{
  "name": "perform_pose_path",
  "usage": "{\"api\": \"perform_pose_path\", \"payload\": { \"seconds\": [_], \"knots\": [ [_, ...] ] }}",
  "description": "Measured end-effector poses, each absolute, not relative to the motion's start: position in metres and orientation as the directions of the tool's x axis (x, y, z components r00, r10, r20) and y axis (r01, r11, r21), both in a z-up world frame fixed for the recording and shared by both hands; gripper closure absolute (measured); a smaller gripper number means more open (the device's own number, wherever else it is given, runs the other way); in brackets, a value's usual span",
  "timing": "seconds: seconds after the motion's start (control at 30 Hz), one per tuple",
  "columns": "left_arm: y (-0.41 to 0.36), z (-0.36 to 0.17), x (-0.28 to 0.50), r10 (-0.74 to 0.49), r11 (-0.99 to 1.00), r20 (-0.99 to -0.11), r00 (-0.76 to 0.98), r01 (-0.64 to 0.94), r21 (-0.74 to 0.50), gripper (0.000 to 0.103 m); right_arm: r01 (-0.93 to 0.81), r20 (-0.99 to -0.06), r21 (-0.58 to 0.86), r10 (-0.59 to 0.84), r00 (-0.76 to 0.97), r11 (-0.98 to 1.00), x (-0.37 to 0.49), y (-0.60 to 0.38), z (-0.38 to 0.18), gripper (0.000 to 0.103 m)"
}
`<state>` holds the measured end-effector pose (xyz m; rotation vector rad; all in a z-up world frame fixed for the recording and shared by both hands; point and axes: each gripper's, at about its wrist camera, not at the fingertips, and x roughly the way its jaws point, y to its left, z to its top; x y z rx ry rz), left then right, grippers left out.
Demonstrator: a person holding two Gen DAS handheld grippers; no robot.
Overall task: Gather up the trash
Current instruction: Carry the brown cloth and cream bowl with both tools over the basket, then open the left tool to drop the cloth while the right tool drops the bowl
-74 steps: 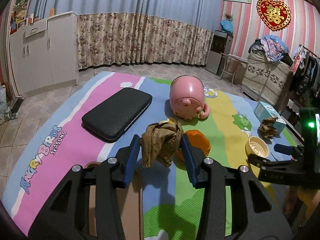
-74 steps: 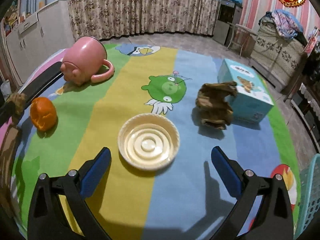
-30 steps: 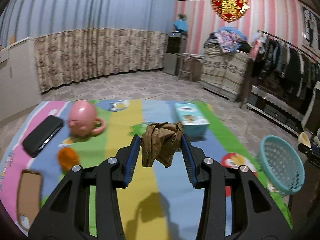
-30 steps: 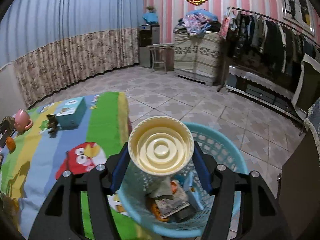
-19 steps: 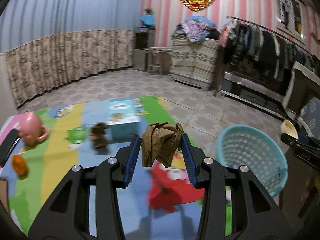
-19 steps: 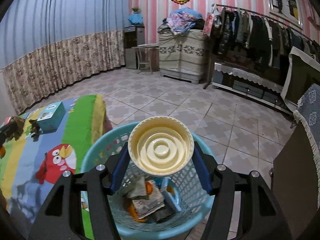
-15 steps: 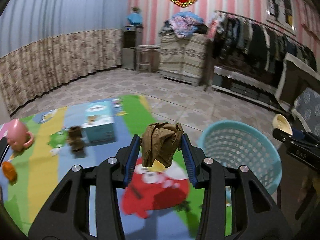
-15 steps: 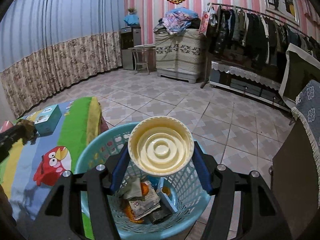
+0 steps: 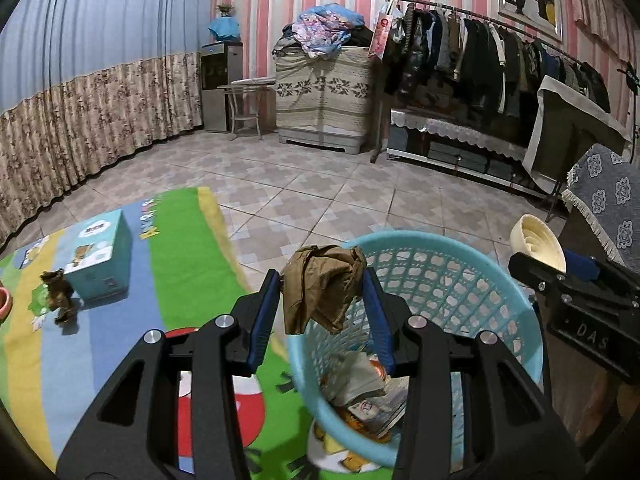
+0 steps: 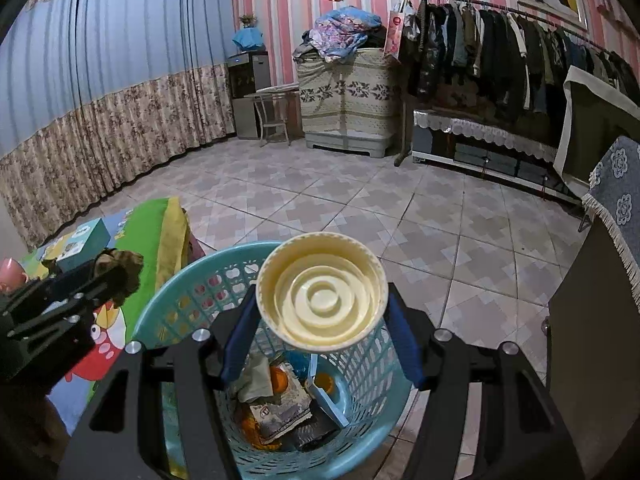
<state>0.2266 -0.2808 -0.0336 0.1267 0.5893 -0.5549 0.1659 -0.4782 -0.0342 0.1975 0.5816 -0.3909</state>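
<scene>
Your left gripper (image 9: 323,300) has its blue-padded fingers (image 9: 262,320) pinched on a crumpled brown paper wad (image 9: 322,286), which hangs between them over the near rim of the light-blue laundry-style basket (image 9: 460,280). Your right gripper (image 10: 320,332) is clamped on a cream plastic bowl (image 10: 321,290), one blue finger pad (image 10: 238,344) on each side of it, and the bowl's ribbed inside faces the camera. The bowl is held above the basket's opening.

Below the bowl, the basket (image 10: 180,304) already holds a heap of trash (image 10: 280,400): crumpled paper, an orange peel piece, a printed wrapper and a blue flat piece leaning against the wall. In the left view the same heap shows under the wad, behind your right-hand finger.

The basket stands at the edge of the striped cartoon play mat (image 9: 180,248), partly on the tiled floor (image 9: 320,184). Farther out on the mat lies another brown crumpled wad (image 9: 58,294), just beside a teal tissue box (image 9: 100,258). A pink mug (image 10: 10,272) peeks in at the left edge of the right view.

Beyond the floor stand a patterned covered cabinet (image 9: 324,100) topped with clothes and a rack of dark coats (image 9: 480,68).
</scene>
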Motion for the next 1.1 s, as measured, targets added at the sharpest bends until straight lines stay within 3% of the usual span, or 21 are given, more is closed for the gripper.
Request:
{"api": "perform_pose_path", "payload": {
  "seconds": [0.57, 0.83, 1.1],
  "knots": [
    [-0.317, -0.048, 0.244, -0.476, 0.825, -0.598, 0.645, 0.563, -0.05, 0.058, 0.451, -0.579, 0.114, -0.31, 0.754, 0.885, 0.165, -0.493, -0.037, 0.042],
    [-0.302, -0.038, 0.251, -0.428, 0.863, -0.581, 0.692, 0.503, -0.037, 0.031, 0.45, -0.579, 0.114, -0.309, 0.754, 0.886, 0.165, -0.493, -0.038, 0.042],
    [-0.26, -0.029, 0.254, -0.366, 0.907, -0.561, 0.742, 0.421, -0.035, 0.019, 0.421, -0.589, 0.103, -0.286, 0.756, 0.901, 0.177, -0.482, -0.04, 0.042]
  ]
}}
